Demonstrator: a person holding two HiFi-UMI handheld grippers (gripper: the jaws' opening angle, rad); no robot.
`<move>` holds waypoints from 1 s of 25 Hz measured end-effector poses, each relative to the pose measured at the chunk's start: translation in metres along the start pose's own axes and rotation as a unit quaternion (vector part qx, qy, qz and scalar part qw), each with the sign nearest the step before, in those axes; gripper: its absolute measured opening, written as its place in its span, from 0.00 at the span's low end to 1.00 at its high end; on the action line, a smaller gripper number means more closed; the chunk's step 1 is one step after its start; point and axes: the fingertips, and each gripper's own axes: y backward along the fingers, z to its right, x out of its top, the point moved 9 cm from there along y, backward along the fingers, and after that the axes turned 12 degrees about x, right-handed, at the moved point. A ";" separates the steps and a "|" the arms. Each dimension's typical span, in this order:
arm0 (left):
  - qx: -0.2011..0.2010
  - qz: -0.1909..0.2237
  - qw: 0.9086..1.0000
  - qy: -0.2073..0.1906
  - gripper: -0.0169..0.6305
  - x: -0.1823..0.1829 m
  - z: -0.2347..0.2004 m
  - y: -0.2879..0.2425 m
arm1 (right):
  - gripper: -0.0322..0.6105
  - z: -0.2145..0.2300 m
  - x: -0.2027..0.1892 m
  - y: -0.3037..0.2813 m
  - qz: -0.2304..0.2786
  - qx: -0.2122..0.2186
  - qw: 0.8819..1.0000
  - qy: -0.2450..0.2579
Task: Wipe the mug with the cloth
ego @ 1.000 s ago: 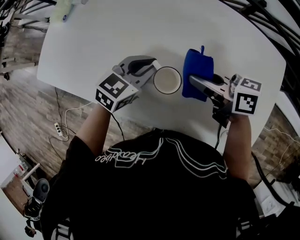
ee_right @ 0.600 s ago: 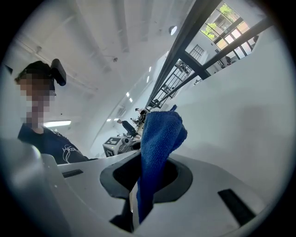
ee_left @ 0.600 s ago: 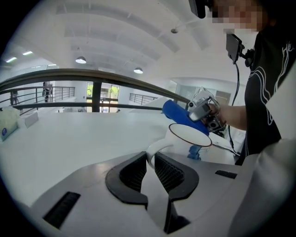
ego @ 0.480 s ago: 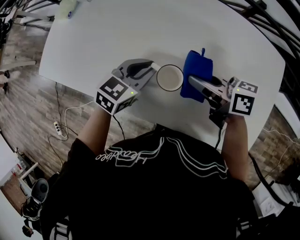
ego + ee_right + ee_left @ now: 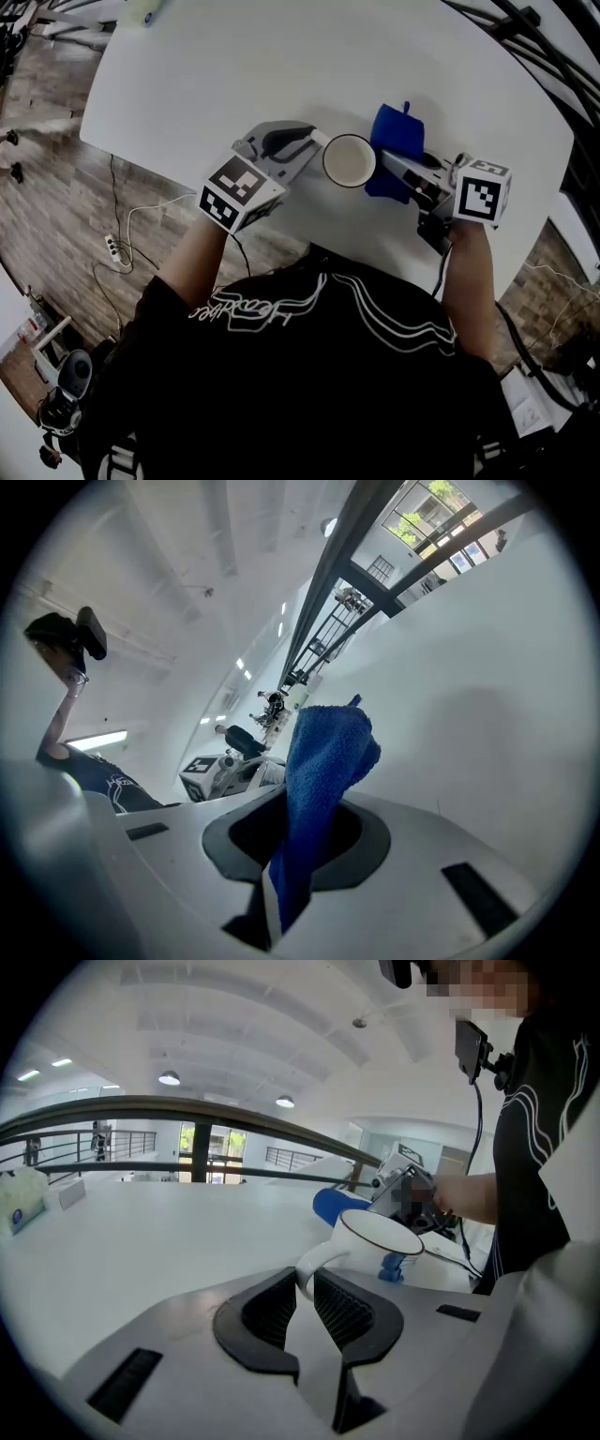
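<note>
A white mug (image 5: 349, 160) with a dark rim is held above the white table (image 5: 234, 84), its mouth facing up toward the head view. My left gripper (image 5: 314, 146) is shut on the mug's handle (image 5: 314, 1262), and the mug (image 5: 380, 1241) tilts away past the jaws. A blue cloth (image 5: 396, 148) hangs just right of the mug, close to its side. My right gripper (image 5: 394, 167) is shut on the cloth (image 5: 319, 780), which stands up folded between the jaws. Whether the cloth touches the mug is hard to tell.
A pale packet (image 5: 145, 11) lies at the table's far left corner, seen also as a packet (image 5: 21, 1199) in the left gripper view. The table's near edge runs under both arms. A cable and power strip (image 5: 113, 251) lie on the wooden floor at left.
Both grippers have shifted slightly right and up in the head view. The mug and the cloth have drawn closer together.
</note>
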 end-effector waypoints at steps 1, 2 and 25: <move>0.001 -0.001 1.000 -0.003 0.11 0.001 0.002 0.001 | 0.13 0.000 0.000 0.000 -0.006 -0.008 1.000 -0.001; 0.002 -0.002 1.000 -0.006 0.11 0.001 0.004 0.002 | 0.13 0.001 -0.001 -0.001 -0.014 -0.018 1.000 0.001; 0.054 -0.029 0.998 -0.017 0.11 -0.017 0.018 0.027 | 0.13 -0.039 -0.025 0.023 0.078 -0.050 0.996 0.017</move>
